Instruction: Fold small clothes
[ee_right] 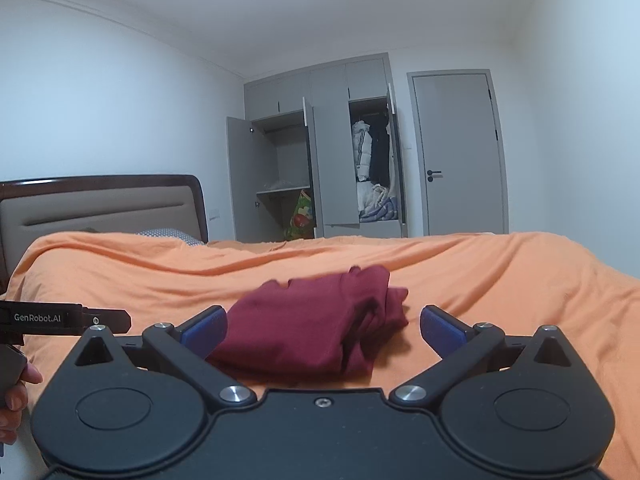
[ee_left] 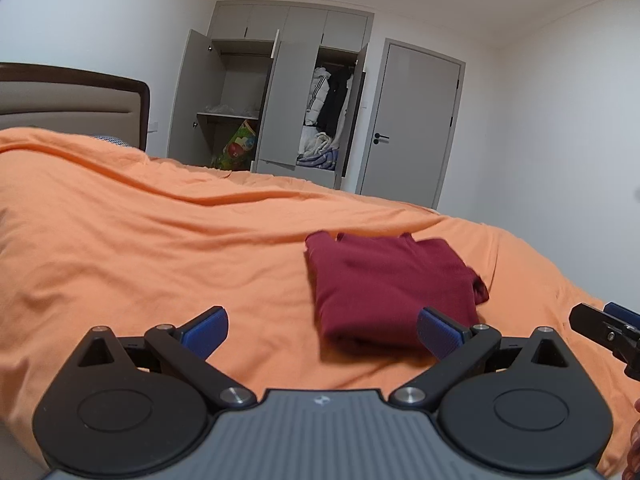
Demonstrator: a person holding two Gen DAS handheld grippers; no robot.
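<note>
Lying folded on the orange bedspread (ee_left: 160, 240), maroon garment (ee_left: 384, 280), long axis running away, both hand-held grippers spread, empty

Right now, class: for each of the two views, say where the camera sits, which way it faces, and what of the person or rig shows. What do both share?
Left wrist: on the left hand-held gripper, open, facing across the bed; right hand-held gripper at its right edge.
Right wrist: on the right hand-held gripper, open, facing likewise; the person's hand at left.
Shared: folded maroon garment, open wardrobe, closed door.

"GenRobot.AI" in white on the left gripper (ee_right: 64, 318), no other readable text
</note>
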